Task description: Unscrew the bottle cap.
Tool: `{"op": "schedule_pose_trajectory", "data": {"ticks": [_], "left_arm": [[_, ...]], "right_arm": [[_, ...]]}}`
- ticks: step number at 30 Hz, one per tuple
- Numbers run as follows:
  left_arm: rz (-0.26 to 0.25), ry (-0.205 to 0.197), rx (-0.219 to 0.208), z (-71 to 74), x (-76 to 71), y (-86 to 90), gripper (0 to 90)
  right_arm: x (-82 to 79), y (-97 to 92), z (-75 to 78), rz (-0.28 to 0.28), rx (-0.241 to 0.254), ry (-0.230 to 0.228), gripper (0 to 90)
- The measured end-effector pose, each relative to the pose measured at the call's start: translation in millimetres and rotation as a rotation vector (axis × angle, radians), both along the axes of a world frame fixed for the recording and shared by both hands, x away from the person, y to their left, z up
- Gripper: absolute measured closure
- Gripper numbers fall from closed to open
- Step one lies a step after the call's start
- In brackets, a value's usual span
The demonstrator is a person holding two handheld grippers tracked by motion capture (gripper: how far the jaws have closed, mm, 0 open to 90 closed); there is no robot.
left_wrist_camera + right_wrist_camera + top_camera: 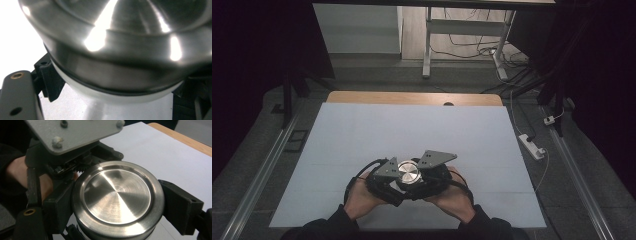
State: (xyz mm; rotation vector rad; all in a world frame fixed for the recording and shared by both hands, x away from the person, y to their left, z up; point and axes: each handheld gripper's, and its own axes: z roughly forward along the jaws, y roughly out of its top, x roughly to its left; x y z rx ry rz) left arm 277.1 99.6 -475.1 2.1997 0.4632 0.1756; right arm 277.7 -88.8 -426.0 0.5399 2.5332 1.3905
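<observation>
A round container with a brushed steel lid (408,173) sits near the front middle of the white table cover (412,125), between both hands. My right gripper (118,211) is shut on the lid (117,195), with a black jaw pressed against each side of its rim. My left gripper (107,106) holds the container lower down, where a white body (120,103) shows under the lid (120,37) and a dark seal. In the high view the left gripper (398,183) and the right gripper (417,176) meet at the container, their grey plates above it.
A wooden table edge (412,97) shows beyond the cover. A power strip (532,146) and cables lie on the floor at the right. Desk legs (427,45) stand behind the table, and a metal rail (257,185) runs along the left.
</observation>
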Motion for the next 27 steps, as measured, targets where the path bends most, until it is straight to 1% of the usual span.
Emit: {"op": "schedule_pose_trajectory", "data": {"ticks": [2, 3, 4, 5, 6, 7, 8, 9, 10, 11, 12, 13, 14, 15, 16, 17, 18, 19, 20, 21, 23, 25, 27], "left_arm": [[-0.031, -0.003, 0.009, 0.3, 0.5, 0.8, 15.5], [-0.068, 0.004, -0.005, 1.0, 0.7, 1.9, 15.6], [-0.09, 0.008, -0.009, 1.7, 0.7, 2.4, 15.5], [-0.09, 0.008, -0.009, 1.7, 0.7, 2.4, 15.6], [-0.115, 0.007, -0.012, 2.5, 0.5, 2.6, 15.5], [-0.141, 0.008, -0.019, 3.2, -0.1, 2.7, 15.5], [-0.205, 0.002, -0.027, 4.5, -2.0, 2.6, 15.5], [-0.205, 0.002, -0.027, 4.5, -2.0, 2.6, 15.5], [-0.247, -0.006, -0.042, 4.8, -4.3, 2.2, 15.5], [-0.255, -0.006, -0.051, 5.1, -4.8, 2.2, 15.5], [-0.255, -0.006, -0.051, 5.1, -4.8, 2.2, 15.5], [-0.252, -0.005, -0.055, 5.5, -5.0, 2.1, 15.5], [-0.236, -0.008, -0.055, 5.9, -5.1, 2.3, 15.5], [-0.217, -0.009, -0.051, 6.2, -4.4, 3.0, 15.5], [-0.189, -0.005, -0.05, 6.1, -3.3, 3.9, 15.5], [-0.156, 0.001, -0.048, 5.8, -1.7, 4.9, 15.5], [-0.12, 0.007, -0.048, 5.4, -0.5, 5.6, 15.5], [-0.062, -0.001, -0.027, 5.0, 0.3, 5.5, 15.5], [-0.062, -0.001, -0.027, 5.0, 0.3, 5.5, 15.5], [-0.041, -0.01, -0.009, 5.3, 0.5, 5.6, 15.5], [0.005, -0.015, 0.0, 5.5, -0.7, 3.3, 15.5], [0.012, -0.017, 0.005, 6.0, -1.1, 2.7, 15.5], [0.026, -0.02, 0.008, 6.3, -2.4, 0.8, 15.5]], "right_arm": [[2.7, -1.4, 1.5, 0.035, -0.008, 0.024, 18.1], [4.2, -2.7, 2.5, 0.062, -0.009, 0.029, 18.1], [5.6, -4.2, 3.3, 0.089, -0.003, 0.038, 18.1], [5.6, -4.2, 3.3, 0.089, -0.003, 0.038, 18.1], [8.8, -7.7, 5.7, 0.16, -0.003, 0.052, 18.1], [8.8, -7.7, 5.7, 0.16, -0.003, 0.052, 18.1], [12.7, -11.2, 7.8, 0.267, -0.002, 0.061, 18.0], [15.2, -13.0, 8.4, 0.329, 0.002, 0.066, 17.9], [17.3, -14.6, 8.6, 0.385, 0.009, 0.066, 17.8], [18.0, -16.0, 8.6, 0.425, 0.019, 0.064, 17.7], [18.1, -17.3, 9.1, 0.445, 0.024, 0.053, 17.0], [17.4, -17.8, 9.9, 0.439, 0.028, 0.045, 13.3], [16.6, -18.2, 11.3, 0.418, 0.022, 0.041, 8.7], [15.7, -18.7, 13.2, 0.389, 0.01, 0.039, 6.4], [15.7, -18.7, 13.2, 0.389, 0.01, 0.039, 6.4], [14.5, -19.9, 15.8, 0.36, 0.001, 0.038, 3.5], [11.5, -21.2, 21.1, 0.284, 0.01, 0.053, 1.0], [10.0, -20.6, 23.4, 0.235, 0.005, 0.051, 1.1], [7.8, -19.1, 24.6, 0.189, -0.008, 0.036, 1.4], [5.6, -16.9, 24.9, 0.153, -0.025, 0.018, 2.8], [2.1, -11.2, 23.3, 0.086, -0.042, -0.008, 4.7], [0.1, -5.0, 19.4, 0.045, -0.036, -0.014, 5.8], [-1.6, 0.0, 15.7, 0.012, -0.042, -0.031, 7.6]]}}
